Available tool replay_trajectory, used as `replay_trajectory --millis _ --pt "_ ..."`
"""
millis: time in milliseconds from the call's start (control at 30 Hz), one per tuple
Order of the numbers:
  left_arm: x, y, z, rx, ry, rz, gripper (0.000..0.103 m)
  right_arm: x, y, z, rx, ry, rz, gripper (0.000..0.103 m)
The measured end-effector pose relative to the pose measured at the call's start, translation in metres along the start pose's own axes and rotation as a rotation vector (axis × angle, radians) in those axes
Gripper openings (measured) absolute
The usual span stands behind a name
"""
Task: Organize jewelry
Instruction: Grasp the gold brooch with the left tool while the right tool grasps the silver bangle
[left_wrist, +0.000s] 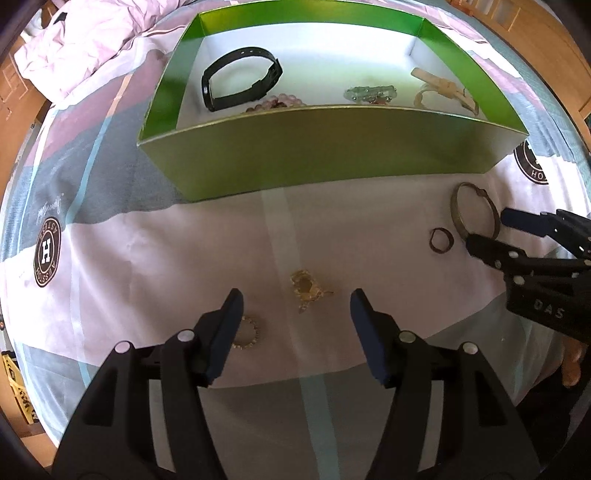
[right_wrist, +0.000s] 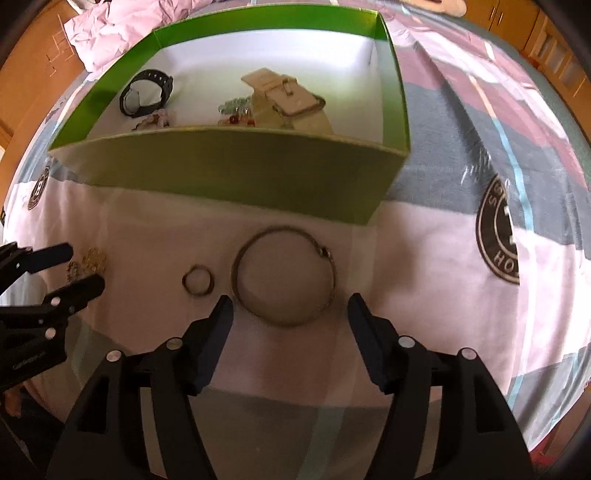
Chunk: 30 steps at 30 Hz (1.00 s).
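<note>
A green box (left_wrist: 295, 155) (right_wrist: 229, 173) holds a black watch (left_wrist: 240, 79) (right_wrist: 146, 92), a cream watch (left_wrist: 443, 86) (right_wrist: 291, 99), pink beads (left_wrist: 275, 103) and a green bead piece (left_wrist: 369, 92). On the bed sheet lie a gold brooch (left_wrist: 306, 290), a small beaded ring (left_wrist: 249, 330), a bronze bangle (left_wrist: 474, 214) (right_wrist: 284, 275) and a small bronze ring (left_wrist: 440, 240) (right_wrist: 198, 280). My left gripper (left_wrist: 297, 306) (right_wrist: 83, 267) is open, just short of the brooch. My right gripper (right_wrist: 290, 310) (left_wrist: 485, 227) is open, its fingertips either side of the bangle's near edge.
A crumpled pink duvet (left_wrist: 74, 44) lies at the back left. Wooden furniture (right_wrist: 535, 29) surrounds the bed. The patterned sheet (right_wrist: 461, 221) carries round dark logos (left_wrist: 46, 251).
</note>
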<state>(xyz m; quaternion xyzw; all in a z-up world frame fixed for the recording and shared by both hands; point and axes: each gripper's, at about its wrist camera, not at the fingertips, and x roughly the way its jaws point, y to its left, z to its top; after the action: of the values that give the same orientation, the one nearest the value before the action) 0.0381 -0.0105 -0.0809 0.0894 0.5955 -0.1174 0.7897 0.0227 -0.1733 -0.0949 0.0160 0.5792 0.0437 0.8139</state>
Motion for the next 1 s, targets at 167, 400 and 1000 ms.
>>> replay_trajectory --millis 167,400,1000 --pt "0.006 0.012 0.003 -0.063 0.024 -0.035 0.062 0.006 0.006 0.003 -0.02 -0.027 -0.026 0.061" --pt "0.009 0.024 0.008 -0.138 0.037 -0.074 0.065 0.004 0.004 0.004 -0.01 -0.017 0.009 0.061" --pt "0.013 0.016 0.014 -0.159 0.016 -0.053 0.022 0.001 -0.003 0.002 0.002 -0.012 0.015 0.061"
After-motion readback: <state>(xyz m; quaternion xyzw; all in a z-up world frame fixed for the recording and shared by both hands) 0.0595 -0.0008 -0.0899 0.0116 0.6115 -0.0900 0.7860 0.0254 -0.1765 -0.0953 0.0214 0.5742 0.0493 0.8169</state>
